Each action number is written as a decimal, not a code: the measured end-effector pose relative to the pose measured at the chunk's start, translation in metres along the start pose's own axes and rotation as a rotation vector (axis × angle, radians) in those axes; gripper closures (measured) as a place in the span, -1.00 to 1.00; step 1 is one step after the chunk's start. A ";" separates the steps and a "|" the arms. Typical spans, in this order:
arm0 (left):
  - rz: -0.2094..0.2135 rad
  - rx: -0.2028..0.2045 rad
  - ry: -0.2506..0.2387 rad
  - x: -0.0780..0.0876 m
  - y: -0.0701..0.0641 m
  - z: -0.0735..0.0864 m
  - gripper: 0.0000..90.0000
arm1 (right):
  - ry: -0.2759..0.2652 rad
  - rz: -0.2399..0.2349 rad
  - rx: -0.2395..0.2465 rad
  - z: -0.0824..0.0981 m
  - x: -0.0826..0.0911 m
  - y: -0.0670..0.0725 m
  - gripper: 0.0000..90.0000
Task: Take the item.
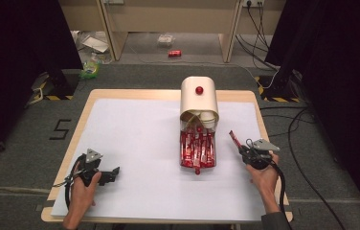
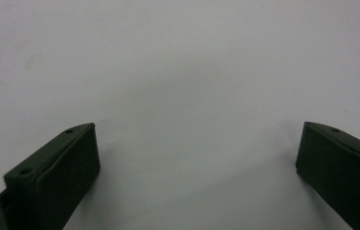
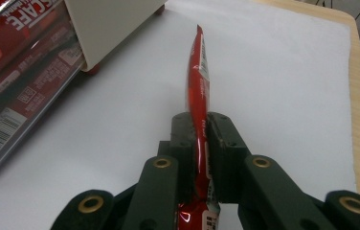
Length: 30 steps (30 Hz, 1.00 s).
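- Red foil, a thin sachet (image 3: 199, 96), is what my right gripper (image 1: 243, 148) pinches; in the right gripper view the jaws are pressed together on its lower part and the long end stands up and away from me, towards the top of the frame.
- In the high view that gripper sits at right centre, just right of the box (image 1: 198, 103); the sachet (image 1: 234, 139) pokes up and left from it, clear of the box and clear of the sheet.
- The box is cream with a red knob on its lid; its clear drawer (image 1: 197, 152) is pulled out towards me and packed with more red sachets.
- My left gripper (image 1: 109, 175) rests at lower left of the high view, well apart from the box; its jaws are spread wide with nothing between them, just white sheet (image 2: 183, 72) in the left gripper view.
- Progress, as I judge it: one sachet is out and in hand; whether it is to be laid on the sheet I cannot tell; the drawer looks nearly full, so most of the work is left.
- Room: the sheet is bare across the left half and in front of the drawer; on my right the table (image 1: 260, 115) edge is near, so I have little slack that way; the drawer's corner is the nearest thing to snag.
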<state>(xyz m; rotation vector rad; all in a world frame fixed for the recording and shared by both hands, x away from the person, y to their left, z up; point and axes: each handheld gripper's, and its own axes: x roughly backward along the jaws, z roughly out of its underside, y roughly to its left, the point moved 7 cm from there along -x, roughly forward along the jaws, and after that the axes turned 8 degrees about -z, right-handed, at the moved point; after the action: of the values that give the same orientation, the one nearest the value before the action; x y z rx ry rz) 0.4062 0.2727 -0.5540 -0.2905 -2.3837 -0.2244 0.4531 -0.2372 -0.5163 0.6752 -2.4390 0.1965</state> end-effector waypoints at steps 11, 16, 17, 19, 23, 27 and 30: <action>0.000 0.000 0.000 0.000 0.000 0.000 -0.99 | 0.014 -0.009 0.003 0.002 -0.003 0.003 0.81; 0.000 0.000 0.000 0.000 0.000 0.000 -0.99 | 0.025 -0.015 0.012 0.004 -0.006 0.005 0.80; 0.000 0.000 0.000 0.000 0.000 0.000 -0.99 | 0.029 -0.017 0.008 0.004 -0.006 0.006 0.80; -0.001 0.000 0.000 0.000 0.000 0.000 -0.99 | 0.032 -0.017 0.006 0.005 -0.007 0.007 0.80; -0.001 0.000 0.000 0.000 0.000 0.000 -0.99 | 0.037 -0.021 0.015 0.006 -0.007 0.007 0.80; -0.001 0.000 0.000 0.000 0.000 0.000 -0.99 | 0.040 -0.021 0.015 0.006 -0.008 0.007 0.79; -0.001 -0.001 0.000 0.000 0.000 0.000 -0.99 | 0.041 -0.019 0.015 0.007 -0.009 0.007 0.79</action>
<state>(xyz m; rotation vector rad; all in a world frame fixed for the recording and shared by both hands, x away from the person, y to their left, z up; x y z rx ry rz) 0.4061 0.2726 -0.5539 -0.2895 -2.3839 -0.2255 0.4521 -0.2292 -0.5265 0.6942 -2.3929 0.2188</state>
